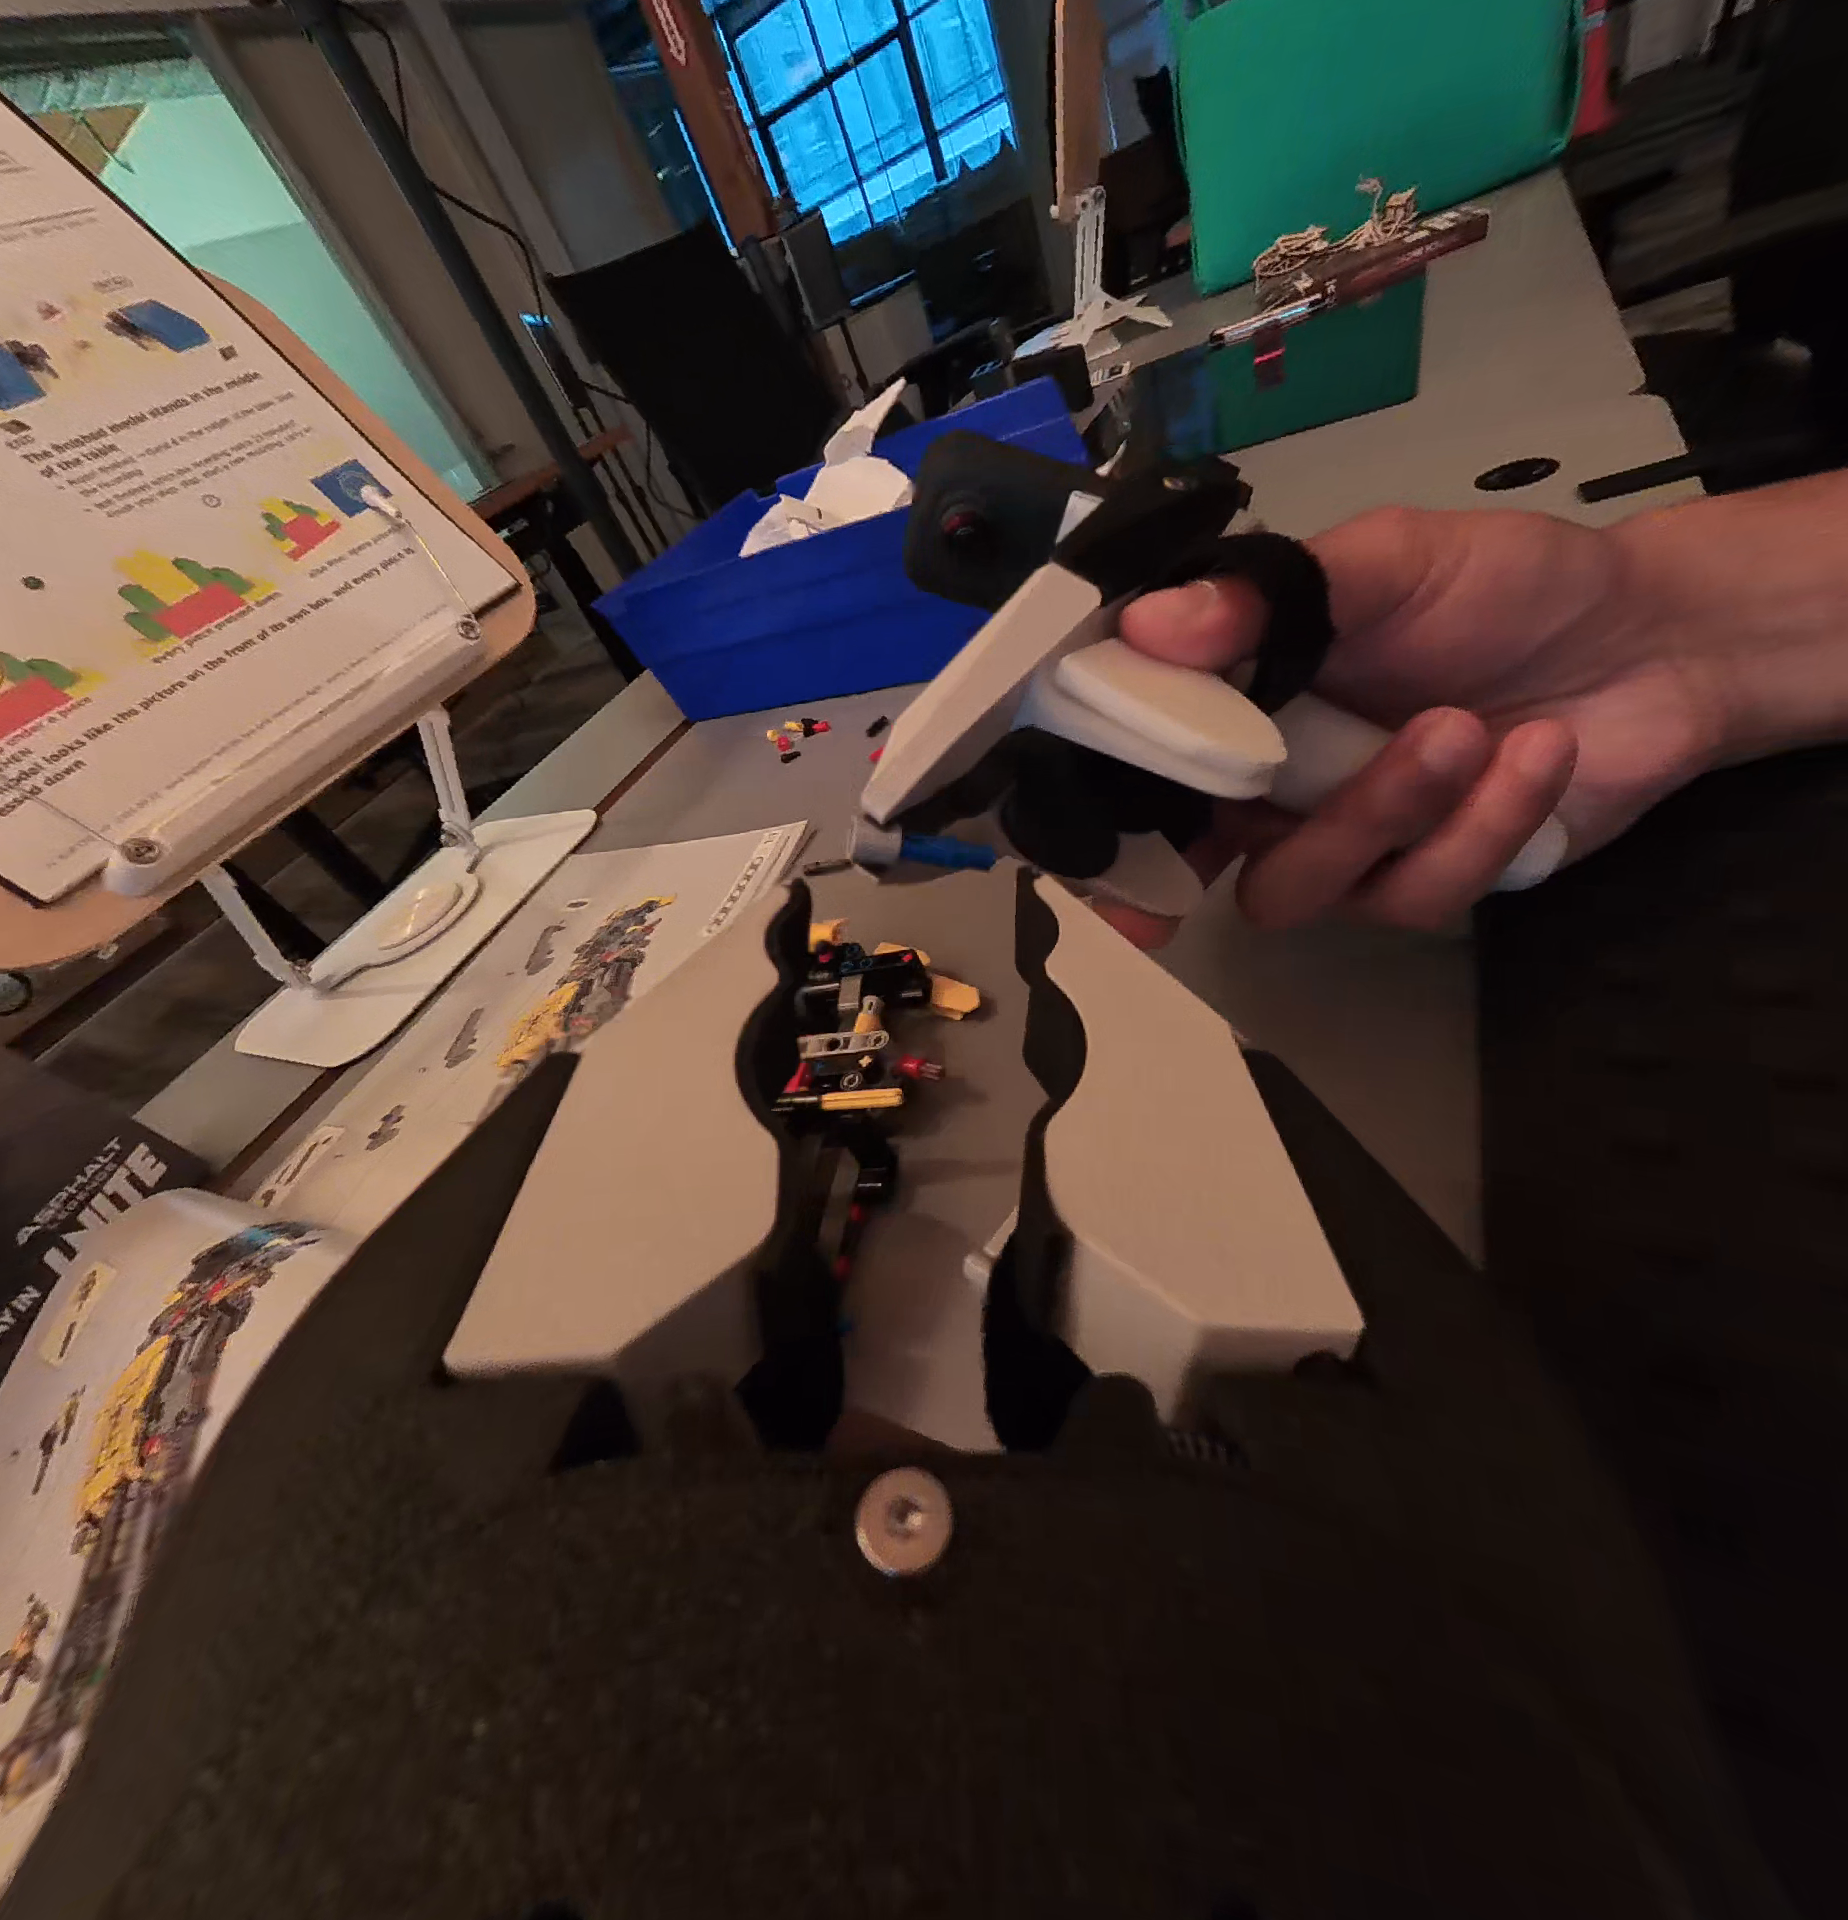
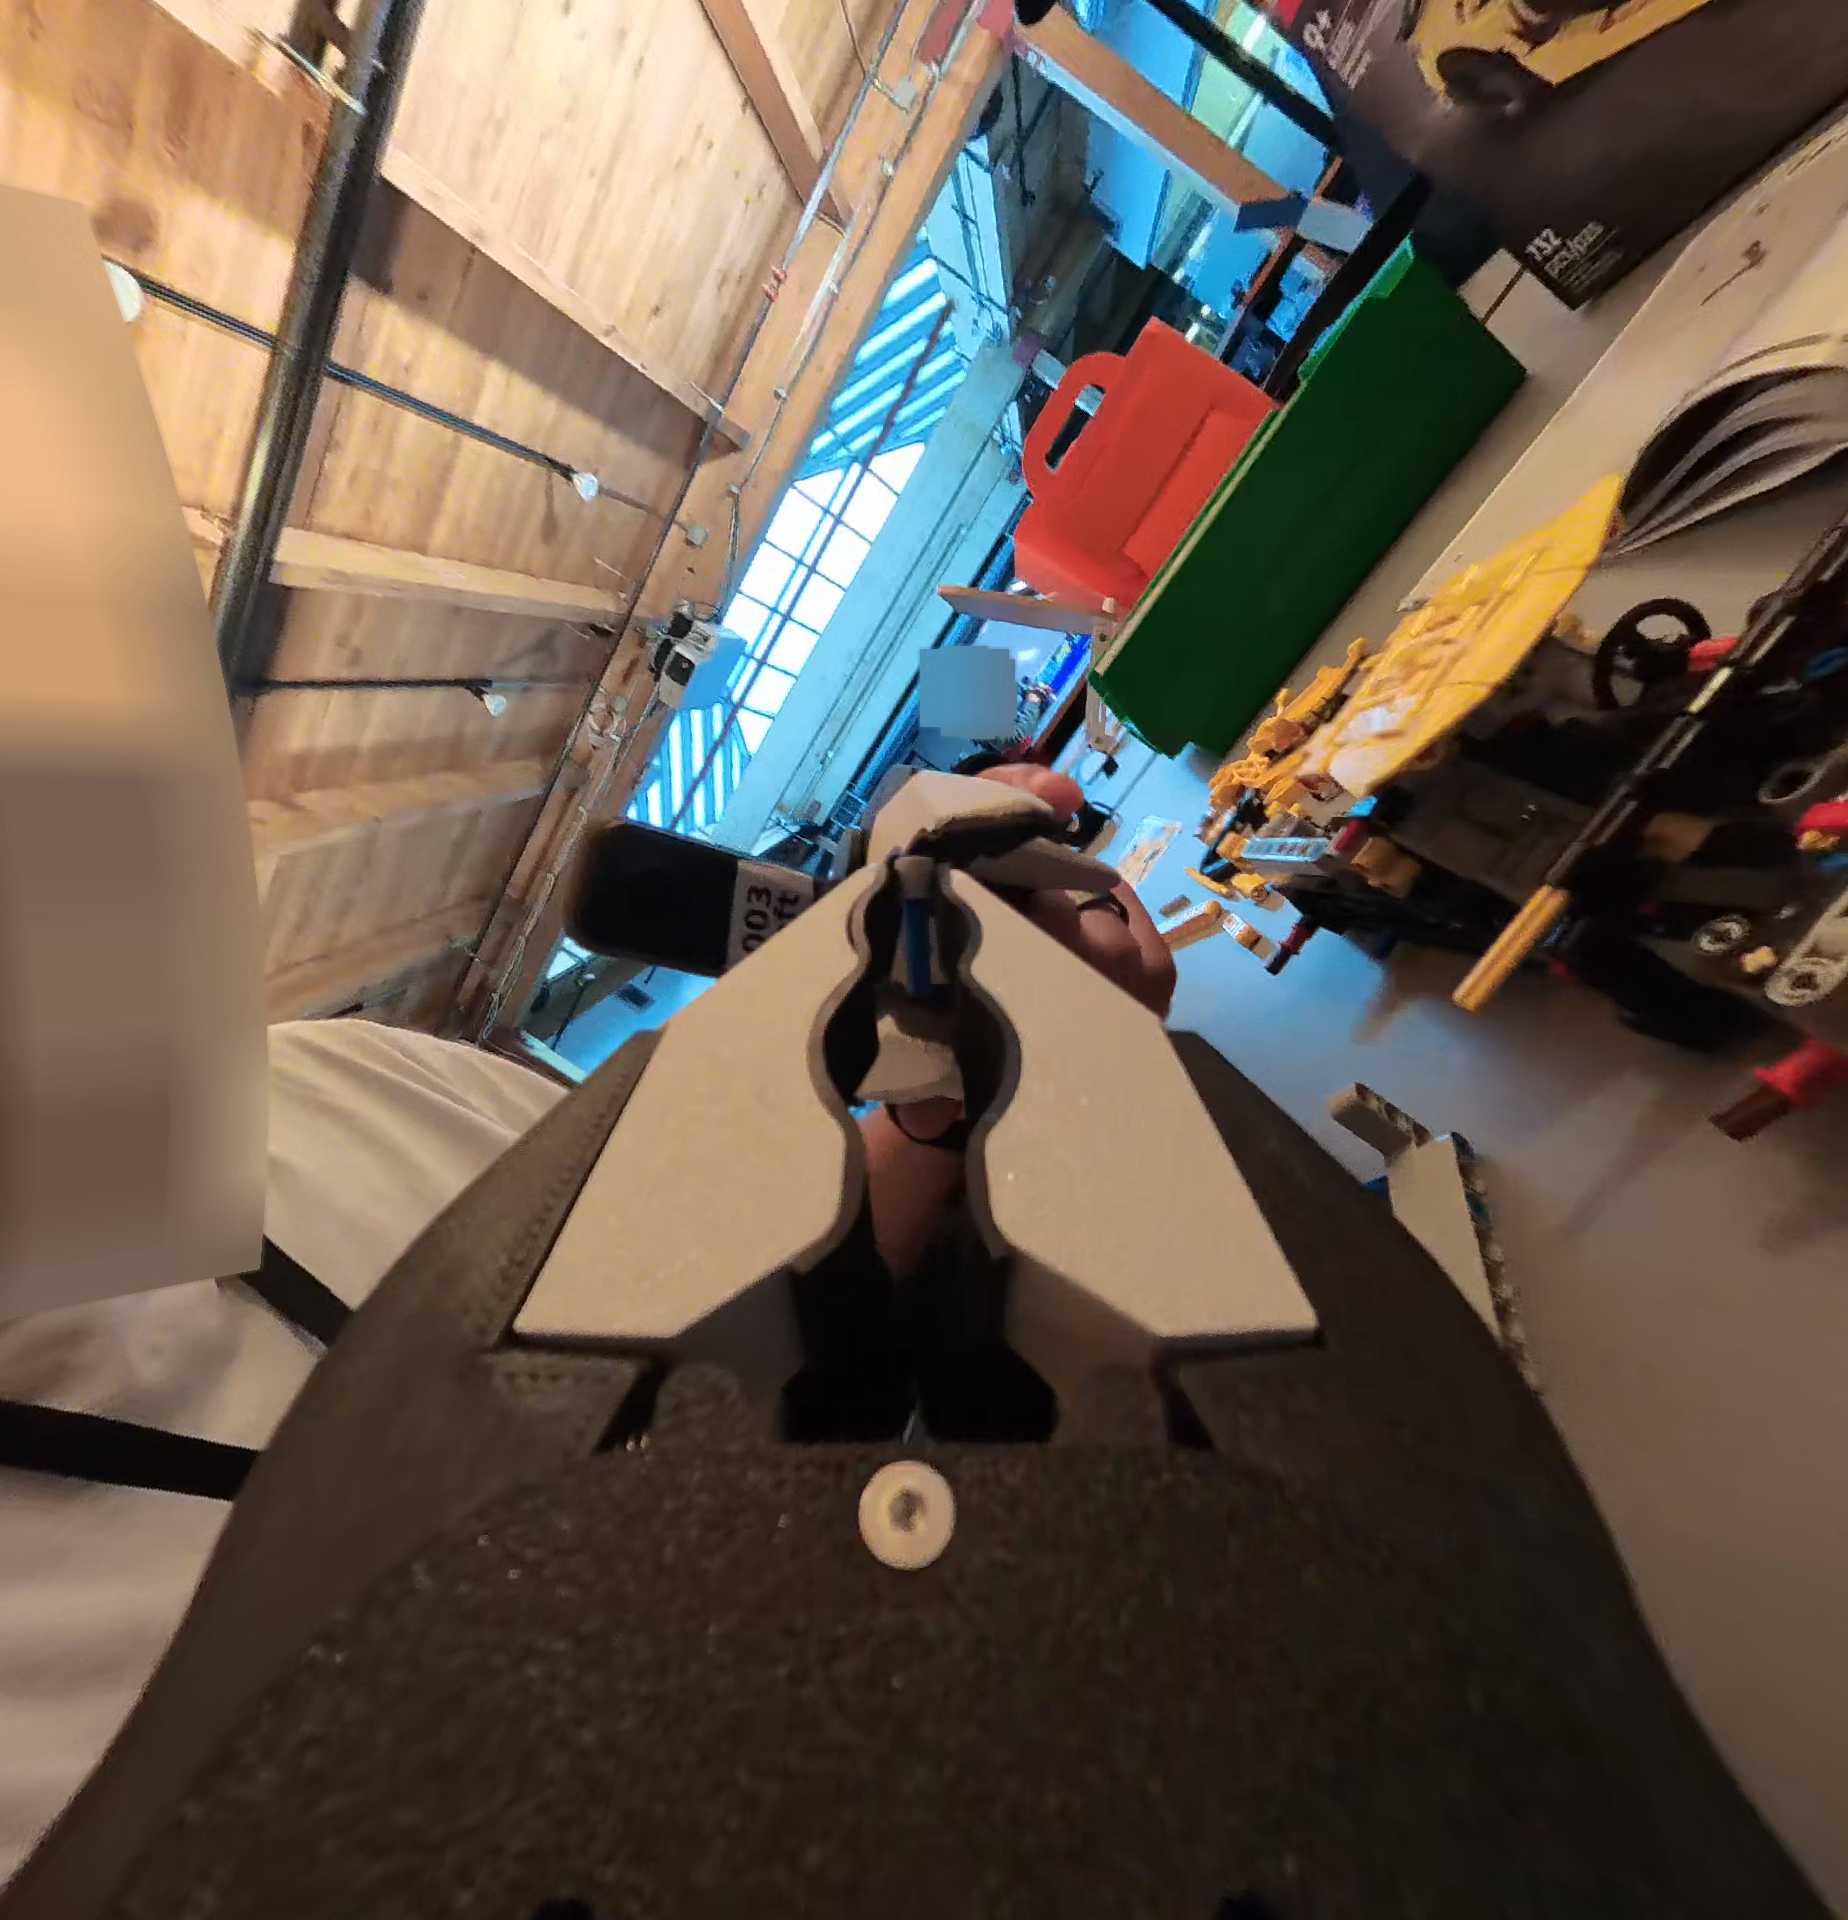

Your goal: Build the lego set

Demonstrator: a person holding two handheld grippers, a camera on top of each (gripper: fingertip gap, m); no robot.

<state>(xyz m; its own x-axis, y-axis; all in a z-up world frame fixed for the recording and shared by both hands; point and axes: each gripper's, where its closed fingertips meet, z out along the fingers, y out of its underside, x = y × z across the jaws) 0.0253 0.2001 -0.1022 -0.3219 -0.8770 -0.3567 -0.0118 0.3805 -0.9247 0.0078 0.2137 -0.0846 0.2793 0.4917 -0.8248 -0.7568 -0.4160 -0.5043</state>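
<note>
Here my right gripper pinches a blue pin at its tips, while my left gripper gapes wide above the black-and-yellow lego assembly on the desk.

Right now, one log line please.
right hand-held gripper: shut on blue pin | left hand-held gripper: open above model

Grey table: blue bin, instruction booklet, white stand base, loose lego bits, partly built model, green box.
</note>
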